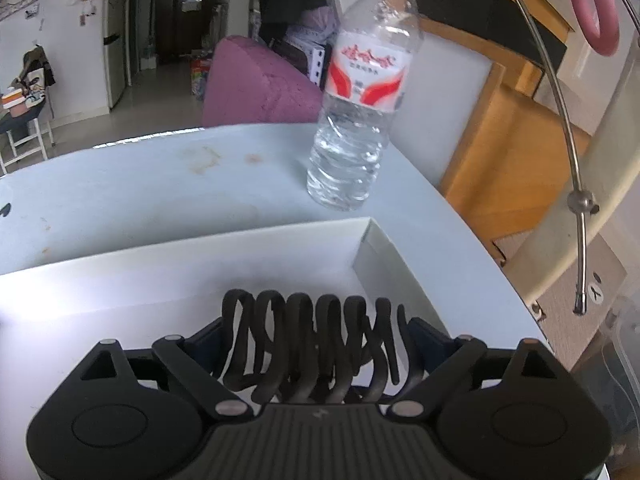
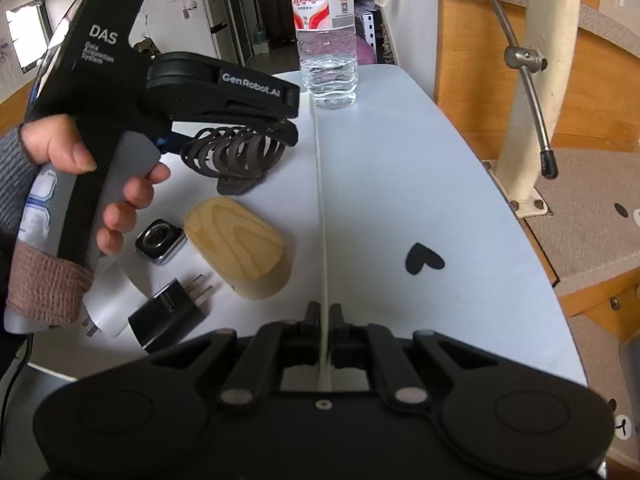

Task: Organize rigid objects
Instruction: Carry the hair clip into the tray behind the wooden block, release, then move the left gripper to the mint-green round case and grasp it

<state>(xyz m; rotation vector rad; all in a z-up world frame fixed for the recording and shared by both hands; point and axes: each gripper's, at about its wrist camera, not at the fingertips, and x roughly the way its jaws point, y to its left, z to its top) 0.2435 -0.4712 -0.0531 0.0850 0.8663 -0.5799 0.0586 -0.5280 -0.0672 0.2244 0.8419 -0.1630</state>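
Tabletop [image 1: 160,184] carries an open box [image 1: 376,240] at its near side; water bottle [image 1: 360,96] stands upright on the table just beyond the box's far right corner. Left gripper [image 1: 316,344] holds the hair claw clip [image 1: 312,344] above the box interior (clip off the floor, as far as the side view shows).

In the right wrist view, inside the box, left of its right wall: wooden block [image 2: 240,246] at centre, watch body [image 2: 161,240] just left of it, charger plug [image 2: 168,320] nearer the camera, a second plug [image 2: 108,304] left of that, partly hidden. Right gripper [image 2: 326,322] pinches the box's right wall.
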